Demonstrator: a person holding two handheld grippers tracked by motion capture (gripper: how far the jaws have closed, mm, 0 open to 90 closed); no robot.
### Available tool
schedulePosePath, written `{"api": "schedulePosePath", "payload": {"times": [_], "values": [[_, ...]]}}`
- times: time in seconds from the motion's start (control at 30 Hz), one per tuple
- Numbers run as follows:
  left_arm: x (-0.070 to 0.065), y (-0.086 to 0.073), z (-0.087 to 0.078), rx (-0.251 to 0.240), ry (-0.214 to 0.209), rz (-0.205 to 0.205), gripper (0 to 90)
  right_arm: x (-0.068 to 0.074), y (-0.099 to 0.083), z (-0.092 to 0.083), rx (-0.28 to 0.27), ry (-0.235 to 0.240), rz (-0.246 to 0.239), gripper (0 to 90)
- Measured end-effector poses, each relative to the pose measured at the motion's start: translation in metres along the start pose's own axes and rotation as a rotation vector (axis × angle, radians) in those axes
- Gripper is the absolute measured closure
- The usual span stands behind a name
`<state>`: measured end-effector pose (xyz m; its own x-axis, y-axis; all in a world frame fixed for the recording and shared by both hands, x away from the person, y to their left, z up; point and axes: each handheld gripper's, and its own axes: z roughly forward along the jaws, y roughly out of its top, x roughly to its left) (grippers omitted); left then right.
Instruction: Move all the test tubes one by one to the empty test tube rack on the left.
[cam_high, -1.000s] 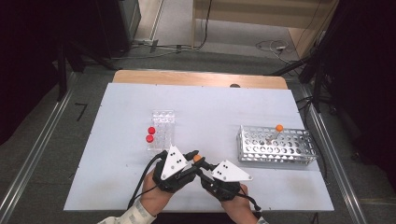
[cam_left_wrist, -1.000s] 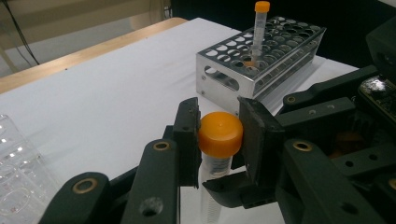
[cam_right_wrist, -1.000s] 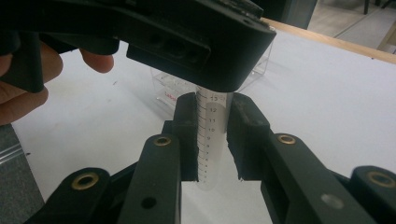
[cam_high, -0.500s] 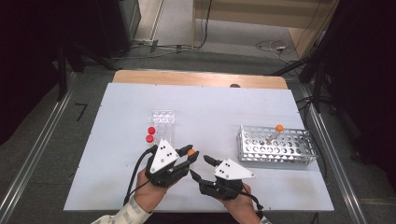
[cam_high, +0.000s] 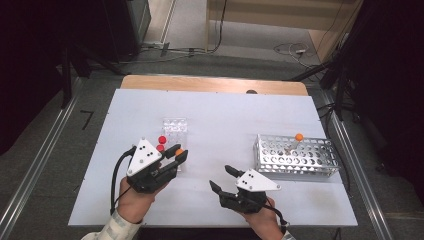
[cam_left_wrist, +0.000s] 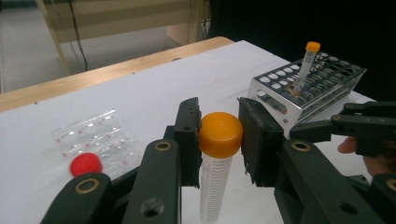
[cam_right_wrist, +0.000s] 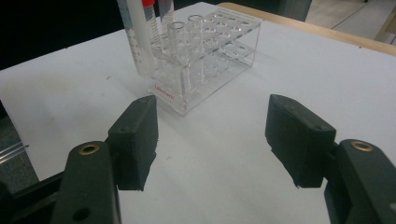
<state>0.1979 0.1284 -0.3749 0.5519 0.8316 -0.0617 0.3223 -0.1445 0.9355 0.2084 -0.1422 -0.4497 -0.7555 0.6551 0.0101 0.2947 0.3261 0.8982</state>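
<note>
A: What has the left tool (cam_high: 176, 159) got?

B: Its jaws are clamped on an orange-capped tube (cam_left_wrist: 219, 154), pressing just at and under the cap; the tube hangs upright between them in the left gripper view, its graduated clear body pointing down toward the white tabletop (cam_high: 225, 115).

A: And where is that in the high view?

B: At the near left of the tabletop, beside the near end of the clear plastic rack (cam_high: 174, 131); two red caps (cam_high: 161, 143) show right by the tool's grey plate.

A: The right tool (cam_high: 222, 178)?

B: Jaws wide apart and holding nothing; it hovers low over the near middle of the tabletop, well apart from both racks; in the right gripper view the clear rack (cam_right_wrist: 205, 58) lies ahead of it, with a red-capped tube (cam_right_wrist: 145, 28) and some open clear tubes standing at its nearer end.

A: Anything on the right side?

B: A metal perforated rack (cam_high: 295, 155) sits at the right of the tabletop; one tube with an orange cap (cam_high: 298, 138) stands tilted in it near the far edge; whether other holes are occupied I cannot tell.
</note>
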Motion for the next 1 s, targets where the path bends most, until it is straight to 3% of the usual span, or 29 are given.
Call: {"api": "schedulePosePath", "payload": {"times": [0.43, 0.77, 1.0], "values": [[0.024, 0.008, -0.001, -0.009, 0.087, -0.005, 70.2, -0.001, 0.0, 0.0, 0.001, 0.003, 0.007, 33.8], [0.037, 0.015, 0.016, -0.017, 0.124, -0.016, 70.2, -0.002, 0.0, -0.001, -0.002, 0.003, 0.007, 34.4], [0.04, 0.014, 0.029, -0.009, 0.166, 0.003, 70.2, -0.002, 0.0, -0.001, -0.004, 0.001, 0.004, 34.7]]}}
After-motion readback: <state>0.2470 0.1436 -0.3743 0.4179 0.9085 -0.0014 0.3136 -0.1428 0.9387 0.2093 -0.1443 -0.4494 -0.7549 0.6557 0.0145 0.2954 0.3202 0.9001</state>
